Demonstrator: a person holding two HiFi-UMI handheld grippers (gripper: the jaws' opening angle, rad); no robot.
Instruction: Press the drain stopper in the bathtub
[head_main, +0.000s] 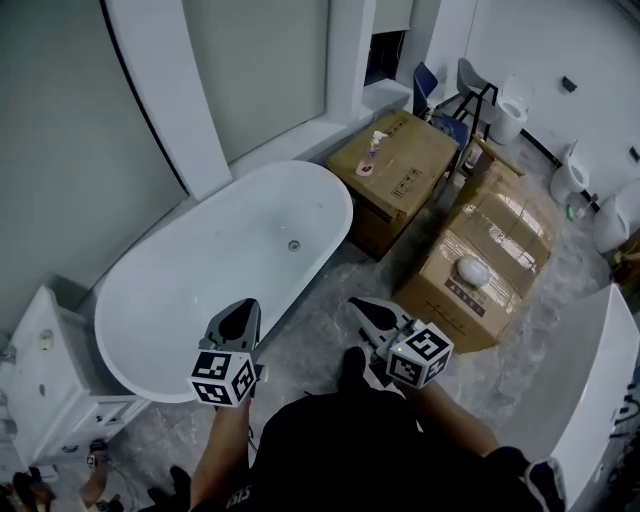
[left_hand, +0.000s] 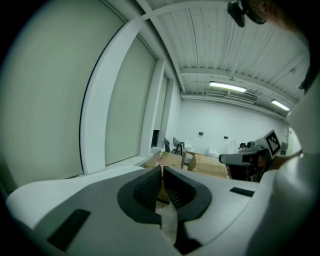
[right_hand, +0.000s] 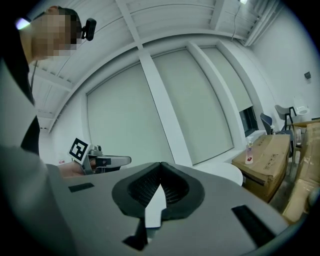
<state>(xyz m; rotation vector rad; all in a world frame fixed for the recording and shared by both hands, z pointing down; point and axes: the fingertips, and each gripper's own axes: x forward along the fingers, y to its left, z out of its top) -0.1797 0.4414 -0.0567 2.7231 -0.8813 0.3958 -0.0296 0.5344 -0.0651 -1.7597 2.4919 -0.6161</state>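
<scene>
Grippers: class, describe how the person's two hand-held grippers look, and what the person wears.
Both the left gripper and the right gripper have grey wedge-shaped bodies that taper to tongs lined with dark ribbed pads. Each carries a white cube printed with black square markers. The person wears a black top.

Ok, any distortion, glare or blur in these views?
Head view: even, soft light, a sheen on the white oval bathtub, its small round metal drain stopper visible. Left gripper view: heavy fisheye, black corners, bright glare from the ceiling strip light. Right gripper view: same fisheye, bending the white window frame.
</scene>
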